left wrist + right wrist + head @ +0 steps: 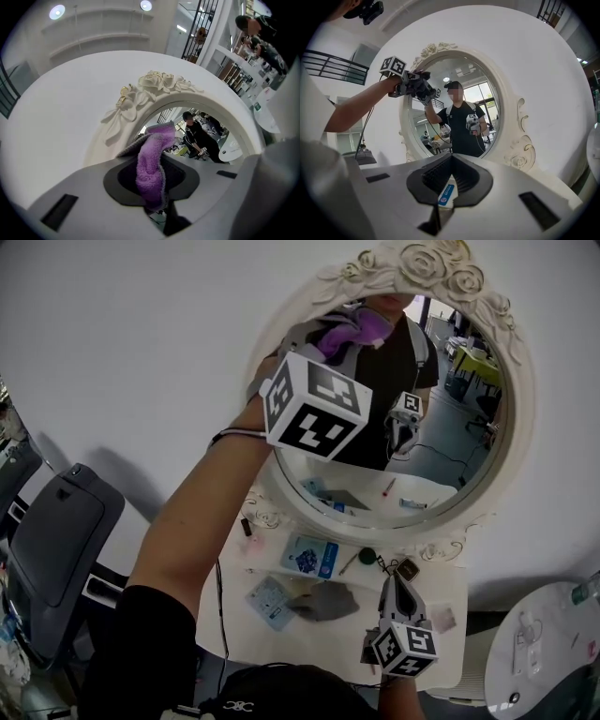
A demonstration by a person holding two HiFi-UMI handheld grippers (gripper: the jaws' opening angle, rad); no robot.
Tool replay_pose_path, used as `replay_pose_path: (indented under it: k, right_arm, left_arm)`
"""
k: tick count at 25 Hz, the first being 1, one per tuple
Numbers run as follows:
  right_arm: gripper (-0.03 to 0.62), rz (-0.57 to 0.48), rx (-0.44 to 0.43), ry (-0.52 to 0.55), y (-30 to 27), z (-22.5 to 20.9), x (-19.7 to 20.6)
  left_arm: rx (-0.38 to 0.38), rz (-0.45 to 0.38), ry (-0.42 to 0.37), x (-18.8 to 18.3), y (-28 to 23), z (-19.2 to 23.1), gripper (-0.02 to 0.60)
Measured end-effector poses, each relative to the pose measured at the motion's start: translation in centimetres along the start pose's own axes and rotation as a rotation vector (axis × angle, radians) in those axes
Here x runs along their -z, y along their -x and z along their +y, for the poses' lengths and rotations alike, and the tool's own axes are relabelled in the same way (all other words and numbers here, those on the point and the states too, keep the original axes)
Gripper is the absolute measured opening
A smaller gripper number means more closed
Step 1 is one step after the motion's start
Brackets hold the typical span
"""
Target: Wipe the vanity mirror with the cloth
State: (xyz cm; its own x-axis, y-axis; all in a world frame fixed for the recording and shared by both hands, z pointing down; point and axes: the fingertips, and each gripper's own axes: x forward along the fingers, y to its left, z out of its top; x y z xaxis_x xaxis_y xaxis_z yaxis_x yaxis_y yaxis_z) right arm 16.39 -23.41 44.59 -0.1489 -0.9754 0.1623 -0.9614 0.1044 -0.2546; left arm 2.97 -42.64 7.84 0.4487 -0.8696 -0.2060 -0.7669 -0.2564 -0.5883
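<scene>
The oval vanity mirror [511, 442] in a white frame with carved roses leans on the wall above the table. My left gripper [326, 351] is raised to the glass's upper left and is shut on a purple cloth [354, 330], which presses against the mirror. In the left gripper view the cloth [151, 164] hangs bunched between the jaws, just below the rose crest [159, 84]. My right gripper [395, 585] is held low over the table, shut and holding nothing. From the right gripper view [449, 190] the whole mirror [508, 117] and the left gripper [417, 87] show.
On the white table [441, 592] below the mirror lie a blue card [309, 557], a grey cloth [325, 602], a small packet [267, 598] and a few small items. A grey chair [58, 540] stands at the left, a round white table [548, 643] at the lower right.
</scene>
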Motion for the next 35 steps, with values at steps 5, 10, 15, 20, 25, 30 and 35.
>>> replay_pose_path:
  k: [5, 10, 15, 20, 25, 30, 35]
  right_arm:
    - [0.011, 0.006, -0.035, 0.016, -1.0, 1.5, 0.3]
    - [0.011, 0.006, -0.04, 0.023, -1.0, 2.1, 0.5]
    - [0.011, 0.0, -0.026, 0.02, -0.3, 1.8, 0.4]
    - [0.011, -0.004, -0.025, 0.028, 0.3, 2.6, 0.3]
    - [0.011, 0.004, -0.012, 0.03, 1.0, 3.3, 1.0]
    - [0.011, 0.003, 0.007, 0.045, 1.7, 4.3, 1.1]
    - [0.011, 0.009, 0.049, 0.058, 3.1, 4.7, 1.7]
  left_arm:
    - [0.007, -0.013, 0.007, 0.1, 0.0, -0.2, 0.074]
    - [0.048, 0.021, 0.038, 1.8, 0.6, -0.2, 0.074]
    - [0.022, 0.06, -0.062, 5.1, 1.5, -1.1, 0.074]
    - [0.036, 0.134, -0.09, 9.6, 2.6, -2.1, 0.075]
    - [0.054, 0.216, -0.125, 14.5, 3.8, -4.0, 0.074]
    - [0.083, 0.256, -0.108, 17.9, 4.6, -5.9, 0.074]
    - [0.13, 0.295, -0.094, 21.2, 5.4, -8.3, 0.075]
